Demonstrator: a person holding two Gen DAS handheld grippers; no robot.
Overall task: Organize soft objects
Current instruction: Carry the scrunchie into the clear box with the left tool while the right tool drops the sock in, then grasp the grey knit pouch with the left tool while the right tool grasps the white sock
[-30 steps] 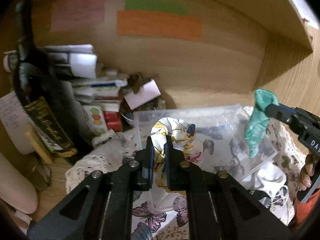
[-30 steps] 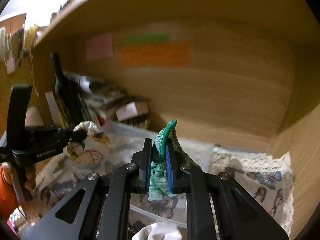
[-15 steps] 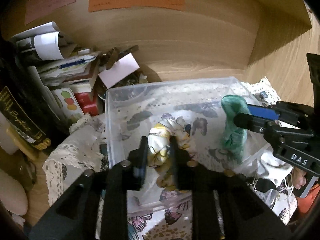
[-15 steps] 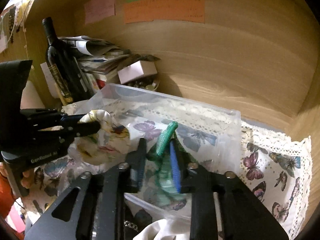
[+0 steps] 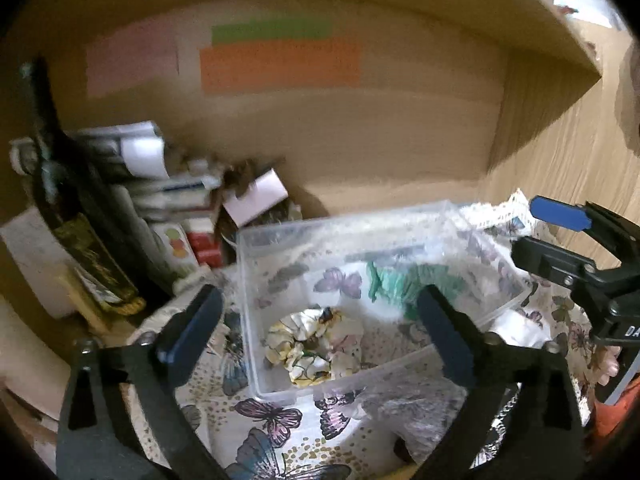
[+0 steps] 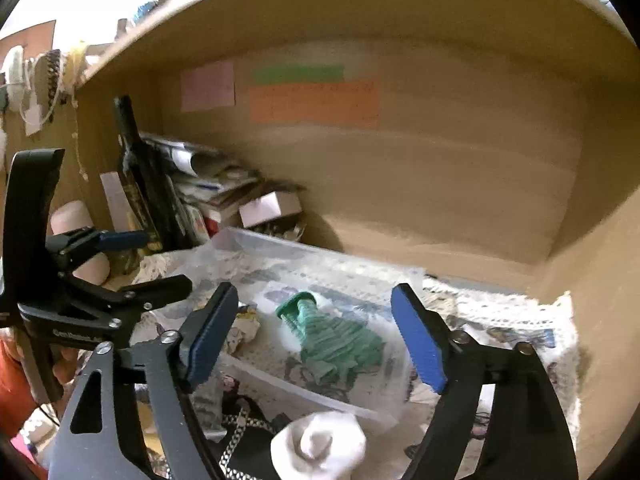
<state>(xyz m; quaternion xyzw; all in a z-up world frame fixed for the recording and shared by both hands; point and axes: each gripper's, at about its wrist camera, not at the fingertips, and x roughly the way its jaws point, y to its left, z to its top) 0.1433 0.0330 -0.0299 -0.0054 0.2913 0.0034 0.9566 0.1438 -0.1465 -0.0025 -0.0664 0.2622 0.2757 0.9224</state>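
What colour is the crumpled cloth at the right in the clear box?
Green; the crumpled green cloth shows best in the right wrist view.

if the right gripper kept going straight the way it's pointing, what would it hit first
Most likely the green scrunchie lying in the clear plastic bin. The right gripper is open, and the scrunchie sits centred between its fingers. Depth is unclear, so the bin's near wall might come first.

Home: cluttered wooden shelf (image 5: 400,152), butterfly tablecloth (image 5: 272,420)

A wooden alcove in warm, dim light — its back wall (image 5: 400,136) carries pink (image 5: 132,56), green (image 5: 272,32) and orange (image 5: 280,66) paper notes at twelve o'clock. A wooden side panel (image 5: 560,152) rises at three o'clock.
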